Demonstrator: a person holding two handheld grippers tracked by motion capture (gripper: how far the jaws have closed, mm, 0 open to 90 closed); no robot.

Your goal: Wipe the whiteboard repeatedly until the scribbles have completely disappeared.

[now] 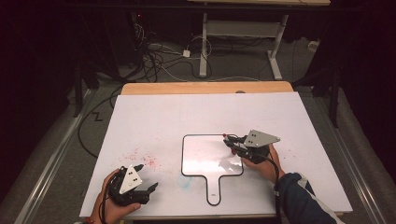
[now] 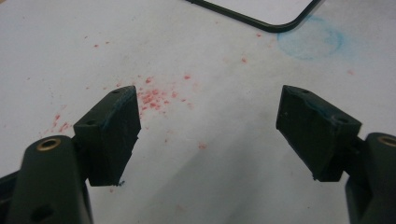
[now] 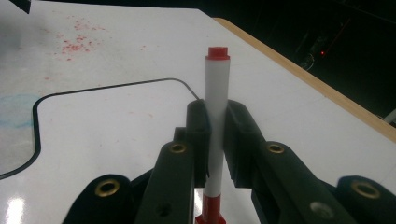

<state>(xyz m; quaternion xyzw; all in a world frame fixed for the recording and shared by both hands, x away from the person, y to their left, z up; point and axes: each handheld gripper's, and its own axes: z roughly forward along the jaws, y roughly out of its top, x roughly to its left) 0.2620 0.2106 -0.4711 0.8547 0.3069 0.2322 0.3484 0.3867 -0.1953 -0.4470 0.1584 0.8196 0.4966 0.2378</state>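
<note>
a white sheet [image 1: 154,121] covers the table, with a strip of bare wood [image 1: 205,87] showing along the far edge. beyond it the room is dark: a grey floor, a tangle of cables [image 1: 154,56], and the white legs of another desk [image 1: 243,32]. a metal rail [image 1: 51,158] runs along the floor on the left.

over at the left, near the front edge, the left gripper [image 1: 150,190] sits low over the sheet, its jaws spread wide with nothing between them. in the left gripper view the pads [image 2: 112,133] look blocky and matte black, with a trace of blue on their edges. red specks [image 2: 154,95] are scattered on the sheet just ahead of them, and a faint blue ring-shaped smudge [image 2: 308,42] lies by the board's corner.

in the middle lies a small whiteboard [image 1: 205,156], glossy, rounded corners, thin black rim, a short handle pointing toward the person. glare washes out part of its surface.

on the right, the right gripper [image 1: 233,145] is over the board's right edge, clamped on a marker [image 3: 215,121]. the marker has a smooth white barrel with red at both ends; its lower end is cut off at the bottom of the right gripper view. whether the marker touches the board is hard to tell. a dark sleeve [image 1: 299,198] with a pale stripe comes in at the bottom right.
</note>
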